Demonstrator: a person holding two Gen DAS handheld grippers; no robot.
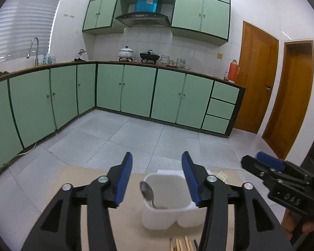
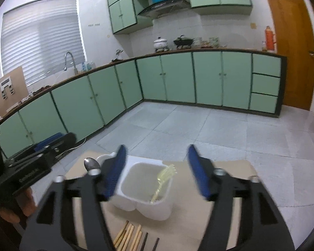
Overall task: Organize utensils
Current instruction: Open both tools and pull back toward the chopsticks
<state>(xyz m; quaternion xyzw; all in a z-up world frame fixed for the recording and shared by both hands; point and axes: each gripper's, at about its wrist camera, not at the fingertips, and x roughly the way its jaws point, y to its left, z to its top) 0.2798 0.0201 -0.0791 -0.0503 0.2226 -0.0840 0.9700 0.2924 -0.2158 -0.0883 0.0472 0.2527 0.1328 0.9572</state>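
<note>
A white plastic utensil holder (image 1: pixel 165 213) (image 2: pixel 144 196) with separate compartments stands on a tan table. A metal spoon (image 1: pixel 147 192) (image 2: pixel 92 164) leans bowl-up in its left compartment. A pale yellow plastic fork (image 2: pixel 164 179) leans tines-up in the right compartment. My left gripper (image 1: pixel 157 181) hovers over the spoon's compartment, open, its blue pads clear of the spoon. My right gripper (image 2: pixel 157 172) hovers over the fork's compartment, open, touching nothing. Each gripper also shows at the edge of the other's view: right gripper (image 1: pixel 270 167), left gripper (image 2: pixel 46 146).
Several wooden chopsticks (image 2: pixel 128 236) (image 1: pixel 181 244) and two dark sticks (image 2: pixel 150 243) lie on the table (image 2: pixel 230 219) in front of the holder. More pale sticks (image 1: pixel 221 175) lie behind it. Beyond are a grey tiled floor, green cabinets and wooden doors.
</note>
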